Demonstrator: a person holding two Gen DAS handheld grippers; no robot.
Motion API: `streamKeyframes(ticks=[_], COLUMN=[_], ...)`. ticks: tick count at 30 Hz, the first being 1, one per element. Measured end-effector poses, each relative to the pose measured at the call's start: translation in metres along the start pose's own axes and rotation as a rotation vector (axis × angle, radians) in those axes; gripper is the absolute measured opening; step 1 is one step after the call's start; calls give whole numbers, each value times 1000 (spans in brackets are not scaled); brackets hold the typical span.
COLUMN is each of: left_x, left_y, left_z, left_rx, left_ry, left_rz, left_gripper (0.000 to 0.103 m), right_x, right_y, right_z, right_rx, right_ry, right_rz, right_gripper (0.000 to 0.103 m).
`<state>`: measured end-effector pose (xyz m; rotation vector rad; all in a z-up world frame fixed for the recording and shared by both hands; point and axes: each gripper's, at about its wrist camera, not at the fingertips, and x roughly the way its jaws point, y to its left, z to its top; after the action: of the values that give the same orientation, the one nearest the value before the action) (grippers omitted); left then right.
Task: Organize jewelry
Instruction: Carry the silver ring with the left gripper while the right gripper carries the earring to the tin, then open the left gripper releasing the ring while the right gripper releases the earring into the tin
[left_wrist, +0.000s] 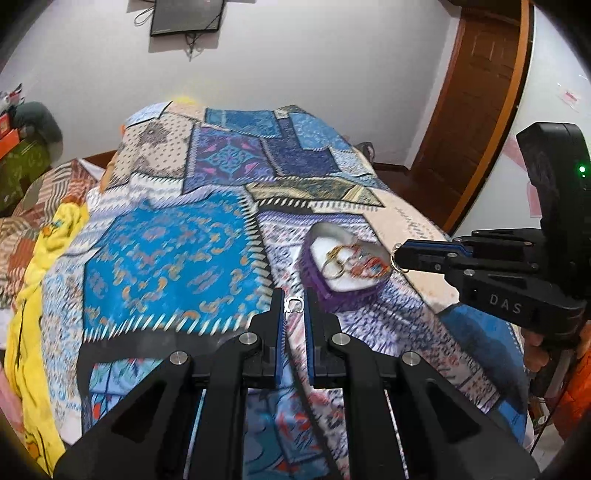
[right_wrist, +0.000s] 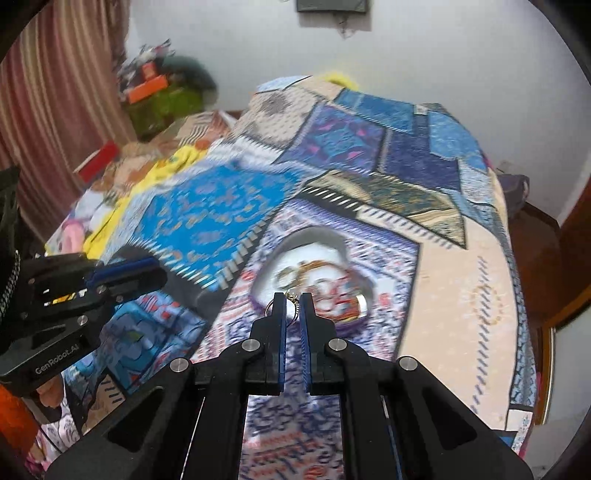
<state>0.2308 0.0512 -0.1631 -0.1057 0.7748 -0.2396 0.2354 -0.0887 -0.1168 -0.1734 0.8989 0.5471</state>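
Note:
A purple heart-shaped box (left_wrist: 332, 291) with a white lining lies open on the bedspread, with gold hoops (left_wrist: 334, 264) and a multicoloured piece (left_wrist: 369, 264) inside. My left gripper (left_wrist: 293, 295) hovers just left of the box, shut on a small silver squarish ring (left_wrist: 294, 305). My right gripper (left_wrist: 400, 254) reaches in from the right over the box's right edge, pinching a thin metal hoop (left_wrist: 396, 260). In the right wrist view, the right gripper (right_wrist: 291, 297) is shut on that hoop (right_wrist: 271, 306) above the box (right_wrist: 291, 251). The left gripper (right_wrist: 159, 275) is at the left.
A blue patchwork bedspread (left_wrist: 166, 243) covers the bed. A yellow cloth (left_wrist: 40, 280) lies along its left side. Boxes and clutter (right_wrist: 155, 88) are stacked at the far left corner. A brown wooden door (left_wrist: 476, 92) stands at the right, and a dark panel (left_wrist: 188, 14) hangs on the wall.

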Motion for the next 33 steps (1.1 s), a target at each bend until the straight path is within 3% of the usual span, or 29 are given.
streamKeyframes(ticks=[9,19,33], left_x=[29,60,70], left_y=[-23,-35,-38], left_z=[18,17,16], left_rx=[52,74,83], left_ry=[22,84,110], left_rz=[-46,-84,-79], left_gripper=[8,8,8], right_x=[2,26,38], right_y=[-22,-28,-29], right_z=[5,0,-5], right_rx=[44,38,32], right_ry=[-29,26,72], right_rz=[-3,21,50], right_gripper=[6,6,6])
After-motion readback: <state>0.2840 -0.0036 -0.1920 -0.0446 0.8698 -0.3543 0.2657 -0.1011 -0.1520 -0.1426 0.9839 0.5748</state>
